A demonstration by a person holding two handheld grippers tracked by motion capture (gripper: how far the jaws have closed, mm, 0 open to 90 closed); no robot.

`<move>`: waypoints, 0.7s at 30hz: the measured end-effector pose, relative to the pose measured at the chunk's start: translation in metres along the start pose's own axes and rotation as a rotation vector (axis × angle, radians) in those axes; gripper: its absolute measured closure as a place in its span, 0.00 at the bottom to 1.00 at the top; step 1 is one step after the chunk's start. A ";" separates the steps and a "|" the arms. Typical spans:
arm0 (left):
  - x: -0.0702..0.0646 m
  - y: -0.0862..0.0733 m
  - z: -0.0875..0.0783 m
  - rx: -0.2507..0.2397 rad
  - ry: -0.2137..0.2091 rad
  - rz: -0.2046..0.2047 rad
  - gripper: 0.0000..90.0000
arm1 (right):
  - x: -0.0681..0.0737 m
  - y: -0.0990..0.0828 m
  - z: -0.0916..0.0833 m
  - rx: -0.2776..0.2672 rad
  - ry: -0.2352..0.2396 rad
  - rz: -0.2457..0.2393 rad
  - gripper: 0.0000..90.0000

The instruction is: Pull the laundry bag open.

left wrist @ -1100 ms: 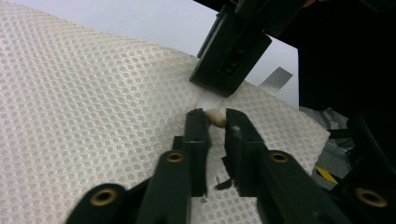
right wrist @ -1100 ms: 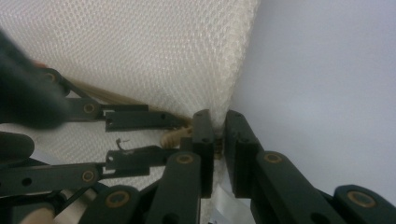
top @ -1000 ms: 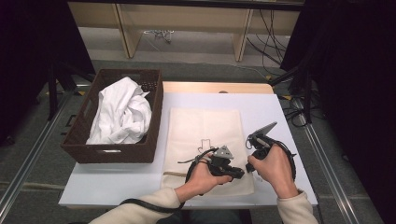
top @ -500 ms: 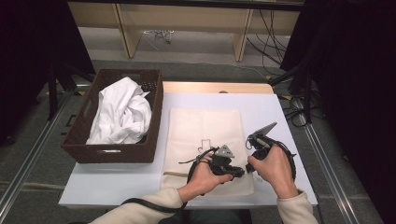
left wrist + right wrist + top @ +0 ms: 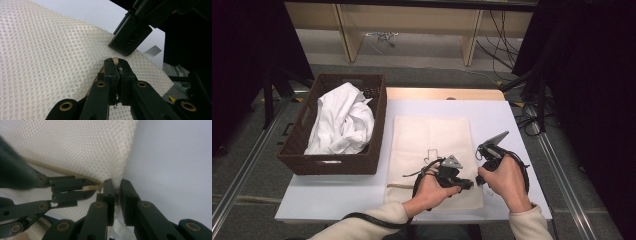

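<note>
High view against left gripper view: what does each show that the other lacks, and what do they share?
High view alone: the brown basket with white cloth, both hands, and the white table. Left gripper view alone: the left gripper shut on a tan drawstring, and the bag's honeycomb weave. Shared: the cream mesh bag and the right gripper.

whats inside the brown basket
A crumpled white cloth fills most of the brown basket. A bit of something dark shows at the far corner; whatever lies under the cloth is covered.
</note>
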State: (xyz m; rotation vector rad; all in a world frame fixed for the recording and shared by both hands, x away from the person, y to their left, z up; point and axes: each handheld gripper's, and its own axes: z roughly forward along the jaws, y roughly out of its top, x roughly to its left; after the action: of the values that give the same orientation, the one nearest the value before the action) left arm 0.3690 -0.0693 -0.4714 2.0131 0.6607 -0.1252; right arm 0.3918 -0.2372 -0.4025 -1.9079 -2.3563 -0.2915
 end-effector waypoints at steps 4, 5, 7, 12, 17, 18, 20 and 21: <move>0.000 0.001 -0.003 -0.001 -0.009 -0.004 0.97 | 0.002 -0.001 0.002 -0.006 0.001 0.049 0.94; -0.001 0.001 -0.004 -0.008 -0.003 -0.007 0.97 | 0.001 -0.001 0.003 -0.011 0.002 0.035 0.94; -0.001 0.001 -0.005 -0.008 -0.014 -0.021 0.97 | 0.001 -0.001 0.003 -0.008 0.006 0.041 0.94; 0.000 -0.001 -0.009 -0.017 0.009 -0.032 0.97 | 0.002 -0.001 0.002 -0.017 -0.001 0.058 0.94; -0.001 -0.003 -0.010 -0.019 -0.003 -0.040 0.97 | 0.002 0.000 0.002 0.011 -0.001 0.050 0.94; -0.001 -0.003 -0.010 -0.019 -0.006 -0.044 0.97 | -0.002 0.000 0.004 -0.023 -0.006 -0.011 0.94; -0.001 -0.003 -0.011 -0.031 0.001 -0.051 0.97 | -0.004 0.000 0.003 -0.026 0.000 -0.033 0.94; -0.001 -0.003 -0.013 -0.030 -0.014 -0.052 0.97 | -0.003 -0.001 0.003 -0.029 -0.007 -0.022 0.94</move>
State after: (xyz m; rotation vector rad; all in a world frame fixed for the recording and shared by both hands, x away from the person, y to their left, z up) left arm 0.3647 -0.0580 -0.4666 1.9650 0.7028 -0.1593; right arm 0.3920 -0.2397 -0.4063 -1.9003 -2.3921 -0.3232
